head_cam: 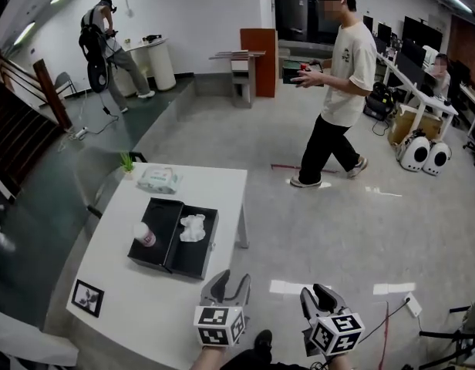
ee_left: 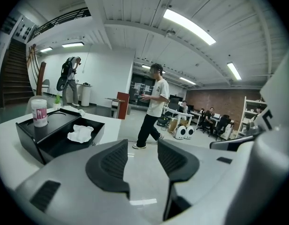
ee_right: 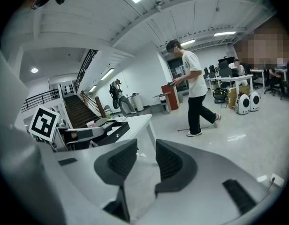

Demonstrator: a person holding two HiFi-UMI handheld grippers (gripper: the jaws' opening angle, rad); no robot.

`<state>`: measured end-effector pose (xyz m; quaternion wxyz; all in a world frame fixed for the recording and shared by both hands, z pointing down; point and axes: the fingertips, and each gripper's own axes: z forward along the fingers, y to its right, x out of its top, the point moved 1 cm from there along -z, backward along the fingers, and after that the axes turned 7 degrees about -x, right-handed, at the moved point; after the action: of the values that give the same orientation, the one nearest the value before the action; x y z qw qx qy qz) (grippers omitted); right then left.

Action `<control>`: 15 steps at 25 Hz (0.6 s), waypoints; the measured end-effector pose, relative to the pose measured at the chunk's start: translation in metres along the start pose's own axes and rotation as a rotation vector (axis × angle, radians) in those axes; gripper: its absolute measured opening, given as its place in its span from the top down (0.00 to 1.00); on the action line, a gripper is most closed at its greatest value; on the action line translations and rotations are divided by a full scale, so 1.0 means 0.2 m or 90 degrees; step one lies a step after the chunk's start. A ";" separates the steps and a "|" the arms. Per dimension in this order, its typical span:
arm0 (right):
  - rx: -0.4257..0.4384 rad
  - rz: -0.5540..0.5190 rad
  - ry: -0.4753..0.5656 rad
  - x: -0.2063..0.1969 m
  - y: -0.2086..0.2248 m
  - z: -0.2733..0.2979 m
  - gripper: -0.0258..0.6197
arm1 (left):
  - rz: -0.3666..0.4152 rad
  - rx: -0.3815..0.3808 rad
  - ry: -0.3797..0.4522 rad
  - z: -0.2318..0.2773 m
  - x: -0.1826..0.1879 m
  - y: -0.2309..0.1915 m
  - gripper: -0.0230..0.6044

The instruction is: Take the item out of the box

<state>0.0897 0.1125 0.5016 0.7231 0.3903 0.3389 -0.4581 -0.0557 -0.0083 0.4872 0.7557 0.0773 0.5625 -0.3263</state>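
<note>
Inside black box [head_cam: 195,257]: crumpled white item [head_cam: 193,227] | left claw [head_cam: 232,284] wide | right claw [head_cam: 318,295] wide

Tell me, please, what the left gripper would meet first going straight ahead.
Likely nothing close: the left gripper points past the table edge, the black box lying leftward; only open floor shows ahead.

We cannot tell what the white crumpled thing [head_cam: 193,227] in the black box [head_cam: 200,254] is; it is too small. The print on the cup [head_cam: 144,235] is too small to read. In the right gripper view, the left hand-held gripper [ee_right: 88,133] hides part of the box. The head view's bottom edge cuts off our left hand [head_cam: 209,355] and right hand [head_cam: 340,359].
</note>
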 end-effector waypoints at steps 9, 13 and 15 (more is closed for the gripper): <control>0.011 -0.012 -0.023 0.05 -0.08 0.22 0.79 | -0.014 0.024 0.008 0.08 0.06 -0.23 0.68; 0.030 -0.021 -0.033 0.08 -0.12 0.30 0.79 | -0.025 0.053 0.015 0.08 0.09 -0.33 0.68; 0.040 -0.025 -0.038 0.09 -0.14 0.35 0.79 | -0.028 0.067 0.019 0.08 0.11 -0.37 0.68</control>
<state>0.0801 0.0368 0.5113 0.7112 0.3922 0.3100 -0.4943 -0.0824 -0.0832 0.4926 0.7348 0.1091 0.5572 -0.3710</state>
